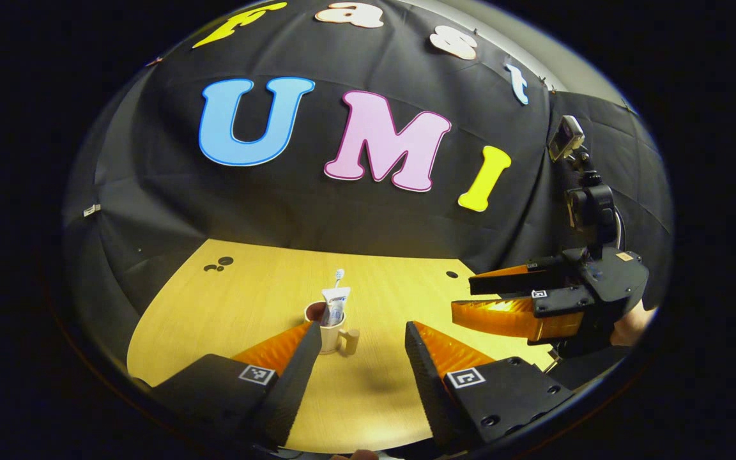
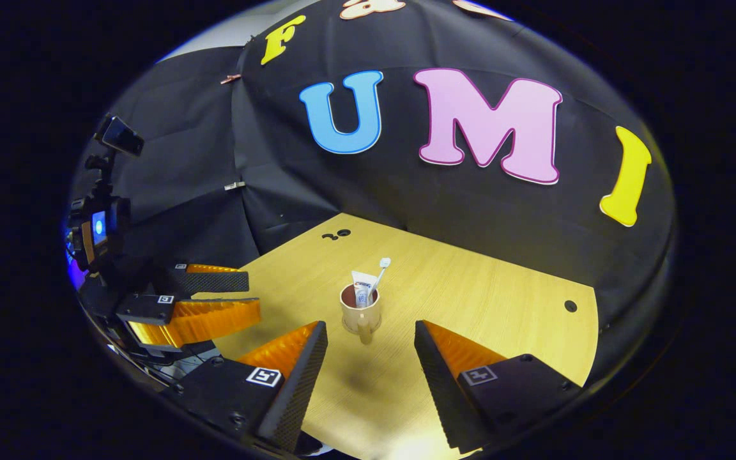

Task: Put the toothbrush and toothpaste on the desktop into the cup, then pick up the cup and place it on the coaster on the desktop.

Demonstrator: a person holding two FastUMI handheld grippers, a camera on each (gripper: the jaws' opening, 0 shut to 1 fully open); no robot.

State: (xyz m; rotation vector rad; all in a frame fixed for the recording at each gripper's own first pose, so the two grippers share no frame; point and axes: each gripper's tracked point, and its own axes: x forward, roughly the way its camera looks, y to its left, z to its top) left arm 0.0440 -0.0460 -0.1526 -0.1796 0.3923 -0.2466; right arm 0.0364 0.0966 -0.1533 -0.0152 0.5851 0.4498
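Partly hidden, toothpaste (image 2: 361,292) sinks inside the cup (image 2: 360,314); both grippers (image 1: 360,342) (image 2: 368,342) gape, holding nothing.

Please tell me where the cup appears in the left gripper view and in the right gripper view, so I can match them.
Left gripper view: cup low centre, just behind its own left finger.
Right gripper view: cup centre, beyond its own fingers.
Shared landmark: toothpaste standing in it.
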